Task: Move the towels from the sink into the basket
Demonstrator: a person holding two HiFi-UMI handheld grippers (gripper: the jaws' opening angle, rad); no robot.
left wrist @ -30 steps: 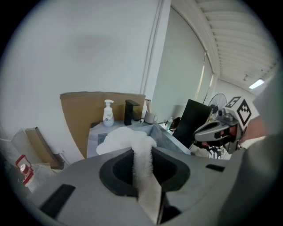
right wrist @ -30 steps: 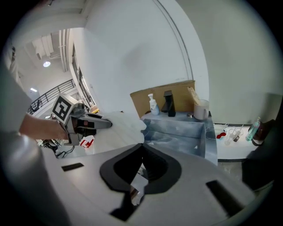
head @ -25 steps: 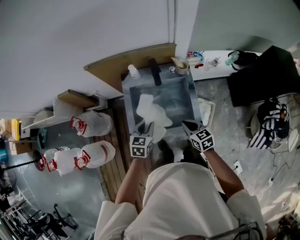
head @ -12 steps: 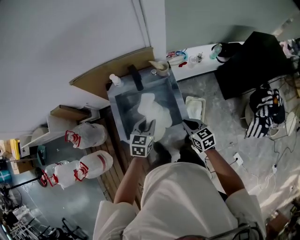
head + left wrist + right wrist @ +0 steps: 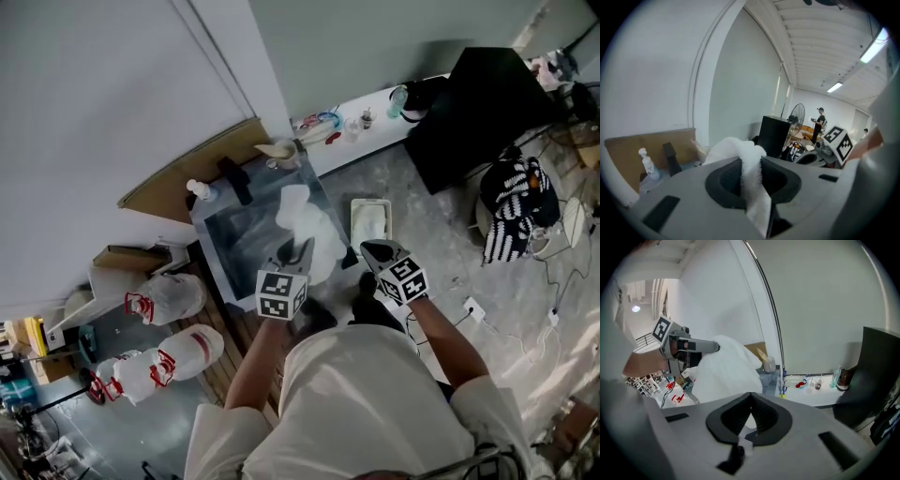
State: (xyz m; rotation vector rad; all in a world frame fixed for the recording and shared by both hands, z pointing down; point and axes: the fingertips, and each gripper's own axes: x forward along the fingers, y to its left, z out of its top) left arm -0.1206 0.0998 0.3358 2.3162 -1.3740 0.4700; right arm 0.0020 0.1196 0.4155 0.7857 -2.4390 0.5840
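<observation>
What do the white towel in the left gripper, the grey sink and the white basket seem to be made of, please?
The white towel looks like matte terry cloth: fuzzy nap, limp folds. The grey square sink seems stainless steel: dull sheen, thin walls. The white rectangular basket is probably plastic: smooth rim, but too small to be sure.

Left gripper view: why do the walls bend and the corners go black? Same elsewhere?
Left gripper view: wide-angle lens curves the wall edge and leaves black corners; the near towel looks soft. Right gripper view: same curving and dark rim. Head view: milder bending, no black corners.
</observation>
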